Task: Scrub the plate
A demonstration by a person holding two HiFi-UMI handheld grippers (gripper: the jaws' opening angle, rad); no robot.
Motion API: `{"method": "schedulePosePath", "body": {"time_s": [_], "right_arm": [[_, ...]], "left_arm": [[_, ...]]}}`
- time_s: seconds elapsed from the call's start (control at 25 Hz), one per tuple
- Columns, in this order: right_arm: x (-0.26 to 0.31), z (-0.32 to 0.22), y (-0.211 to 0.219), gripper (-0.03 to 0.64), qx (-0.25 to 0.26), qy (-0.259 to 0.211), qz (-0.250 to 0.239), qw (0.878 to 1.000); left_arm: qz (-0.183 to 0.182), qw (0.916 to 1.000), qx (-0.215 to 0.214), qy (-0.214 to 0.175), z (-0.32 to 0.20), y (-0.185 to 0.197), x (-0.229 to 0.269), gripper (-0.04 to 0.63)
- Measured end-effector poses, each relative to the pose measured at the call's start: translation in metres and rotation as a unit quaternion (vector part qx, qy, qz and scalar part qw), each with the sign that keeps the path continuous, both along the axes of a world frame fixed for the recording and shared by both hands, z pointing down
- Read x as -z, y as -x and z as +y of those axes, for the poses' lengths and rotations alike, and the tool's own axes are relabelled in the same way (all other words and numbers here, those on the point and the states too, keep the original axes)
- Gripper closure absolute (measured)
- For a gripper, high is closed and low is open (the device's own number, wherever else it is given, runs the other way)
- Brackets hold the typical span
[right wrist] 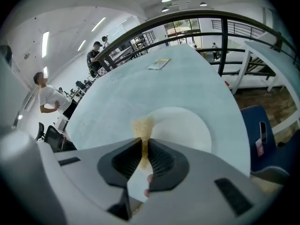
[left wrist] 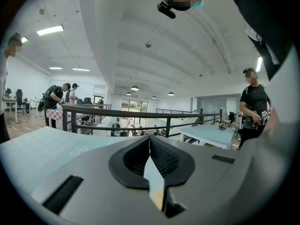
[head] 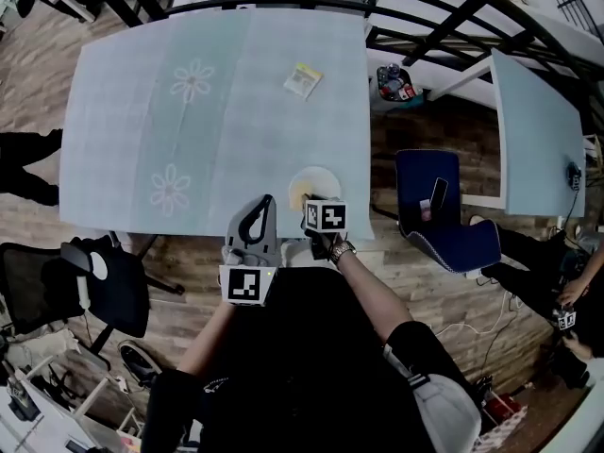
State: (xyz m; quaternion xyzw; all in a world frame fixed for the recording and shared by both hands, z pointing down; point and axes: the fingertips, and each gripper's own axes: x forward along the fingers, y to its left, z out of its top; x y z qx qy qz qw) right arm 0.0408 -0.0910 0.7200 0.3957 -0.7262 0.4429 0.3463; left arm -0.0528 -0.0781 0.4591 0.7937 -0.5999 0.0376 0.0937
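Note:
A white plate (head: 319,181) lies near the front edge of the pale blue table (head: 217,111); the right gripper view shows it just beyond the jaws (right wrist: 183,125). My right gripper (head: 305,200) is over the plate's near left side and is shut on a yellow-brown scrub pad (right wrist: 142,127), whose tip sticks out past the jaws (head: 297,195). My left gripper (head: 266,202) is held left of the plate at the table edge. It is tilted upward toward the room, shut (left wrist: 149,138), with nothing between its jaws.
A yellow-and-white packet (head: 303,80) lies far back on the table, also seen in the right gripper view (right wrist: 159,63). A blue chair (head: 441,213) stands to the right, a black chair (head: 104,286) to the left. A second table (head: 533,130) is at far right, a black railing (head: 283,3) behind.

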Motion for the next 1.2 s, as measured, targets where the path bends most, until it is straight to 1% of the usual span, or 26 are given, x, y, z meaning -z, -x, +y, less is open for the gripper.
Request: {"method": "schedulePosePath", "body": {"time_s": [0.28, 0.68, 1.2], "right_arm": [[-0.012, 0.000, -0.006, 0.572, -0.013, 0.005, 0.014, 1.000], [-0.018, -0.001, -0.037, 0.572, -0.035, -0.006, 0.044, 0.998], [-0.015, 0.002, -0.062, 0.572, -0.042, -0.020, 0.066, 0.997]], "left_arm": [[-0.003, 1.0000, 0.004, 0.003, 0.005, 0.005, -0.001, 0.581], [0.000, 0.9999, -0.014, 0.002, 0.008, -0.010, -0.002, 0.581], [0.002, 0.9993, -0.037, -0.001, 0.010, -0.030, -0.001, 0.581]]}}
